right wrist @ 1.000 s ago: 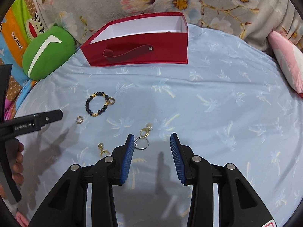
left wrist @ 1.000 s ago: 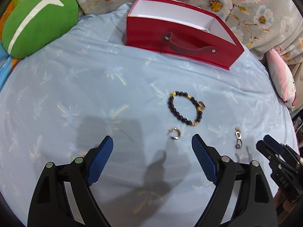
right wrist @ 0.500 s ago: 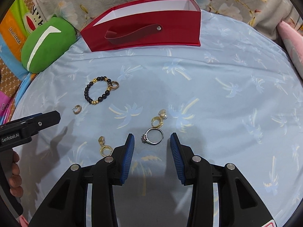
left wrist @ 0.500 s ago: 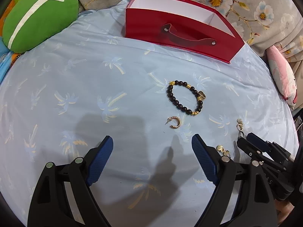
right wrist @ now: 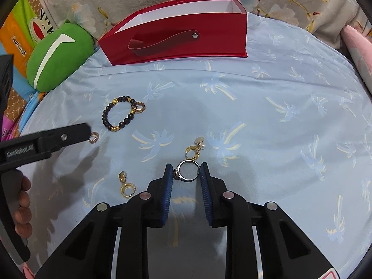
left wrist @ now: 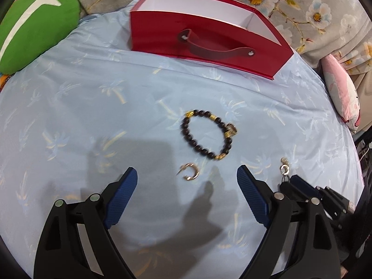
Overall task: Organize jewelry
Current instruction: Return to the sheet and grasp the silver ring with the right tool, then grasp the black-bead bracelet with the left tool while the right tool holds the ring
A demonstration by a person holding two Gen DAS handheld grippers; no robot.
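Right gripper (right wrist: 187,174) jaws just closed onto thin silver ring with stone setting (right wrist: 187,170) | left gripper (left wrist: 187,183) spread wide — empty, nearer the red open-topped cardboard box (right wrist: 176,38) | risk: ring tips flat — slips from pads

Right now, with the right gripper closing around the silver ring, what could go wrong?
1. The right gripper has just been closing on the silver ring, which lies flat on the soft blue sheet; it may slip out or tip.
2. A gold earring sits just beyond the ring and could get nudged.
3. The left gripper hangs open over a small gold hoop, close to the right one; they might bump.
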